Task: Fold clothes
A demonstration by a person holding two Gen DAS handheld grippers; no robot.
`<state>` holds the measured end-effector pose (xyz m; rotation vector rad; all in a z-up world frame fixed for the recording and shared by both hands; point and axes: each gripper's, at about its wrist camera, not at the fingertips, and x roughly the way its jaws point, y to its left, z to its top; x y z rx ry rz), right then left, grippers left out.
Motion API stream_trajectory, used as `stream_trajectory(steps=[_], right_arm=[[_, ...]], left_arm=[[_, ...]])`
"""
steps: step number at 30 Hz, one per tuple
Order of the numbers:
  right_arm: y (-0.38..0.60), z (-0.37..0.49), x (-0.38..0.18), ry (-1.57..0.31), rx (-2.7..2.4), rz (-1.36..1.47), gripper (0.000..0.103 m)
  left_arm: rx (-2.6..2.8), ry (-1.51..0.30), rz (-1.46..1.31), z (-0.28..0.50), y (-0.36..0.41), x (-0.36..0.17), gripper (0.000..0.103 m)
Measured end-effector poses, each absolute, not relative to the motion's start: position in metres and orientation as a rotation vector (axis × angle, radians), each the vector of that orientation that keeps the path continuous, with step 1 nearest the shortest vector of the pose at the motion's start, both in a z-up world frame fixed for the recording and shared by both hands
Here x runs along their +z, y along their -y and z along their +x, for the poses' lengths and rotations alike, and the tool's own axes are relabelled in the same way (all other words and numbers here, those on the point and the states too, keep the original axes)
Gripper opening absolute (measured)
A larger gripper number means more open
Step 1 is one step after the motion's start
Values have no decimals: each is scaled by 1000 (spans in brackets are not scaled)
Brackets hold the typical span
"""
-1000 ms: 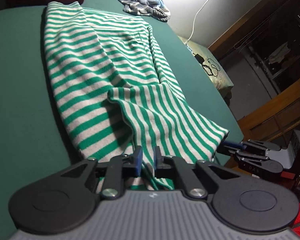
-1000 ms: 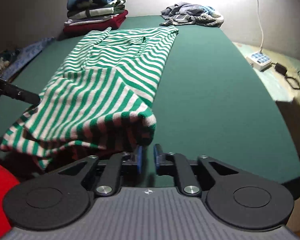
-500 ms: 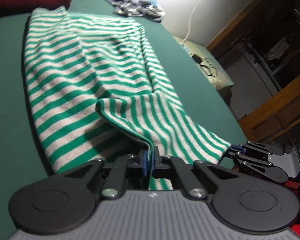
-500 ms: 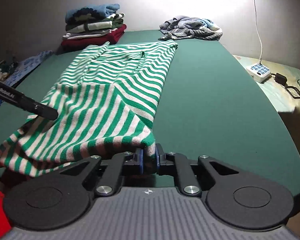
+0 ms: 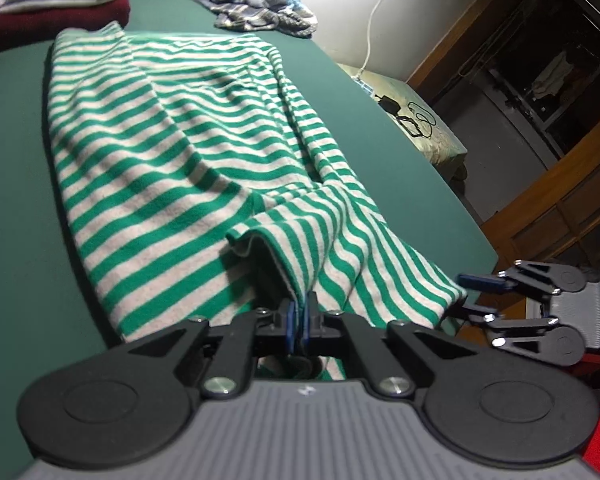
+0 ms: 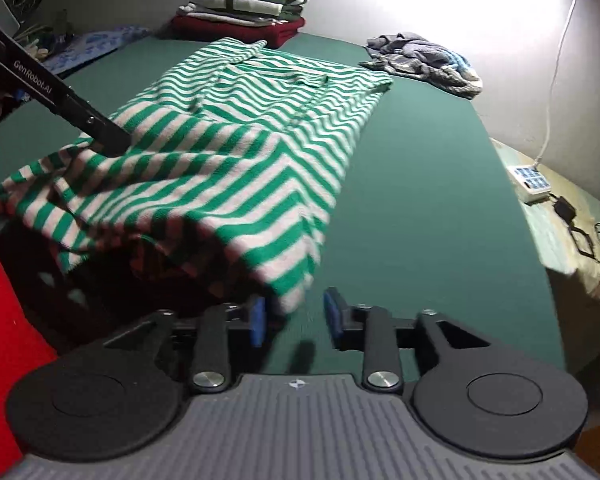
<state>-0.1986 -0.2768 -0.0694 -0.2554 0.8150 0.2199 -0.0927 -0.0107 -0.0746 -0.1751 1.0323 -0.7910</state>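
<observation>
Left gripper [image 5: 300,314] clenched on striped shirt [image 5: 188,152] hem; right gripper [image 6: 294,316] opening, released; shirt lengthwise toward wall.

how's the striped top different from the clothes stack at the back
The striped top lies spread out, one layer across the green table; the clothes stack is several folded pieces piled up. The top is green and white; the stack mixes blue, grey and dark red. Both rest on the table.

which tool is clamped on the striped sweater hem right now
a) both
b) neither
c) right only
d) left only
d: the left tool is pinched shut on the striped sweater hem, while the right tool is opening, its pads apart and not pressing the cloth corner that hangs between them.
</observation>
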Motion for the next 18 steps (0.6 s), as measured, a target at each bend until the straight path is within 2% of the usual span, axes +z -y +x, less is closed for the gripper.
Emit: stream_trajectory(steps=[5,7,8,9,11,12,14,18], right_arm=[[279,-205,-26,-702,333,-218,31],[258,-204,-25,-663,415,-276,31],[246,-203,-29,-649,452,-319,31],[234,-203,-35,-643,493,-361,31],[217,-202,-49,-648,572,-422,31],[211,-201,-54,-646,609,-427,31],[202,-199,-62,-631,685,-413,30],[196,-181,-72,-613,796,-342,30]], left_arm=[[-846,-1051,-248,-95,9,-77,2],[-832,-1065,-232,-92,14,-80,16],[-823,-1076,-223,-89,16,-83,26],[-810,-1089,-221,-85,18,-85,26],[-795,-1115,-232,-77,21,-89,20],[-793,-1117,-245,-75,22,-88,10],[-795,-1091,-253,-74,22,-80,2],[-754,-1060,-239,-73,24,-67,1]])
